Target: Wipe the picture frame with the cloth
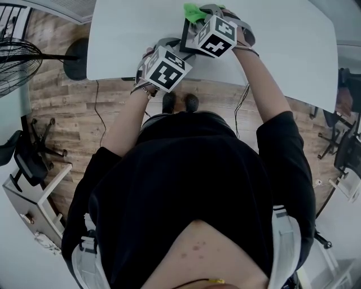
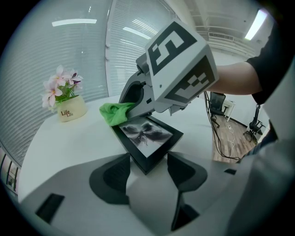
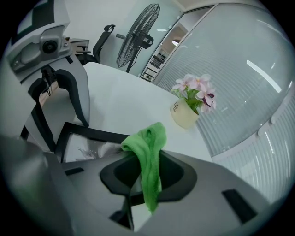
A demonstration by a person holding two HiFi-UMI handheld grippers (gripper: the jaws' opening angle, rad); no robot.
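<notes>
A black picture frame point(image 2: 147, 136) with a grey butterfly print lies on the white table point(image 1: 130, 39). My left gripper point(image 2: 147, 161) is shut on the frame's near corner, which sits between both jaws. My right gripper point(image 3: 147, 173) is shut on a green cloth point(image 3: 150, 152), and the cloth hangs out between its jaws. In the left gripper view the cloth point(image 2: 115, 112) rests at the frame's far left edge, under the right gripper's marker cube point(image 2: 179, 69). In the head view both cubes hide most of the frame, and the cloth point(image 1: 194, 11) shows just beyond them.
A cream pot of pink flowers point(image 2: 70, 109) stands on the table past the frame, near the glass wall. A standing fan point(image 1: 14, 65) and office chairs point(image 3: 103, 44) are on the wooden floor left of the table. Cables hang off the table's near edge.
</notes>
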